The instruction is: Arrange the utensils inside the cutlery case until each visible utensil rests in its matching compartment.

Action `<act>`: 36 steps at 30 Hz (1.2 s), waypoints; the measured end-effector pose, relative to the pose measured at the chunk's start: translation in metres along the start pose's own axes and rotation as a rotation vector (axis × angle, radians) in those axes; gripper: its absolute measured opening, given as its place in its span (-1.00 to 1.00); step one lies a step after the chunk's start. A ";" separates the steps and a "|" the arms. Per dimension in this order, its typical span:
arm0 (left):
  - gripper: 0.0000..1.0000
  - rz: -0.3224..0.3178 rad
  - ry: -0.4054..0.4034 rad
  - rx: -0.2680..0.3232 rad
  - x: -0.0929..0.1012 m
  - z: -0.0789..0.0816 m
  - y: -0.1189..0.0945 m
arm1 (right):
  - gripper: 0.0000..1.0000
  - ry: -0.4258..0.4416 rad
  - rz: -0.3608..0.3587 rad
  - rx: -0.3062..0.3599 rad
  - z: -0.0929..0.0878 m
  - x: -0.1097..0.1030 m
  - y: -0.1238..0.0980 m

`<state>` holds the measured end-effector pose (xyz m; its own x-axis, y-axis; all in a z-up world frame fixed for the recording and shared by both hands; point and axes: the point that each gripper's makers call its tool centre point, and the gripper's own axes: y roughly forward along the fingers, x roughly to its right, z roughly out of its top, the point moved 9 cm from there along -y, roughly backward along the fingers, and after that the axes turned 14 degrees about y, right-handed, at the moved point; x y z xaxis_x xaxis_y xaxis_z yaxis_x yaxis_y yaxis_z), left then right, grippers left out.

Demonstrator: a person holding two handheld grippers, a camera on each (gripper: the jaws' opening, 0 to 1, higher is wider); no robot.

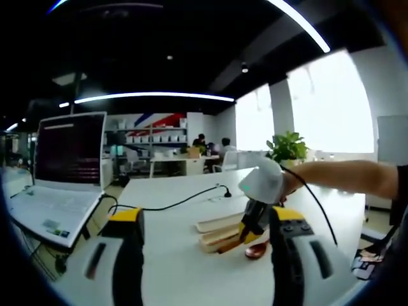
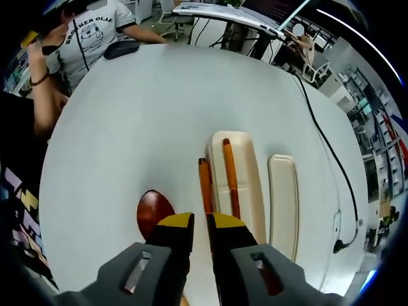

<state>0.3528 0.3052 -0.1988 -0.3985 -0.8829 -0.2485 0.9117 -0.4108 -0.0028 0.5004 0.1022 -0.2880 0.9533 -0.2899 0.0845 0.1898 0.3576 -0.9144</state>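
Observation:
A cream cutlery case (image 2: 245, 182) lies on the white table, its matching cream lid (image 2: 284, 197) beside it. One orange-brown chopstick (image 2: 229, 175) rests inside the case. My right gripper (image 2: 201, 231) is shut on a second chopstick (image 2: 204, 182), which lies along the case's left edge. A dark wooden spoon (image 2: 155, 211) sits on the table left of the jaws. In the left gripper view, the right gripper (image 1: 250, 228) reaches down onto the case (image 1: 217, 224), with the spoon (image 1: 257, 250) beside it. My left gripper (image 1: 204, 239) hovers open and holds nothing.
An open laptop (image 1: 64, 172) stands at the table's left, and a black cable (image 1: 178, 203) runs across the top. A potted plant (image 1: 287, 146) stands behind. A person in a grey T-shirt (image 2: 95, 38) sits at the far edge next to a dark mouse (image 2: 121, 48).

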 end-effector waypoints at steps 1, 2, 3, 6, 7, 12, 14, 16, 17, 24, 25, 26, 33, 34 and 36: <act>0.70 -0.002 0.001 0.000 0.000 0.000 0.000 | -0.81 -0.004 -0.003 -0.001 0.000 0.000 0.001; 0.70 -0.003 0.001 0.000 0.001 0.000 0.000 | -0.79 -0.005 -0.004 -0.002 0.000 0.001 0.001; 0.70 -0.004 0.001 0.000 0.001 0.000 0.001 | -0.76 -0.004 -0.001 -0.002 0.000 0.001 0.002; 0.70 -0.005 0.002 0.000 0.001 0.001 0.001 | -0.76 -0.004 -0.005 -0.010 0.001 0.002 0.003; 0.70 -0.005 0.002 -0.001 0.001 0.001 0.001 | -0.76 -0.005 -0.009 -0.015 0.002 0.002 0.003; 0.70 -0.002 -0.001 -0.001 -0.001 0.001 0.001 | -0.76 -0.001 -0.012 -0.036 0.000 0.004 0.006; 0.70 -0.001 -0.002 0.000 -0.002 0.001 0.000 | -0.76 0.003 -0.006 -0.042 -0.002 0.005 0.008; 0.70 0.001 -0.002 0.000 -0.002 0.001 0.000 | -0.76 0.010 -0.003 -0.051 -0.002 0.006 0.010; 0.70 0.002 -0.003 0.000 -0.002 0.001 0.000 | -0.76 0.016 -0.002 -0.047 -0.002 0.007 0.011; 0.70 -0.001 -0.002 -0.002 -0.002 0.000 0.000 | -0.84 0.122 0.053 -0.020 -0.008 0.007 0.012; 0.70 -0.003 -0.002 -0.004 -0.001 0.000 0.000 | -0.89 0.168 0.088 -0.017 -0.009 0.007 0.013; 0.70 -0.005 -0.001 -0.004 -0.001 0.001 0.000 | -0.89 0.193 0.095 -0.005 -0.010 0.008 0.013; 0.70 -0.001 0.002 -0.004 -0.001 0.001 0.001 | -0.93 0.351 0.110 0.023 -0.014 0.014 0.013; 0.70 -0.001 0.000 -0.004 -0.001 0.000 0.001 | -0.93 0.321 0.108 0.025 -0.014 0.013 0.012; 0.70 -0.002 0.000 -0.006 0.000 0.000 0.002 | -0.93 0.156 0.100 0.035 -0.013 0.011 0.012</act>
<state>0.3543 0.3047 -0.1986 -0.4001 -0.8821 -0.2486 0.9116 -0.4110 -0.0089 0.5103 0.0919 -0.3034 0.9204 -0.3847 -0.0706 0.1069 0.4212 -0.9007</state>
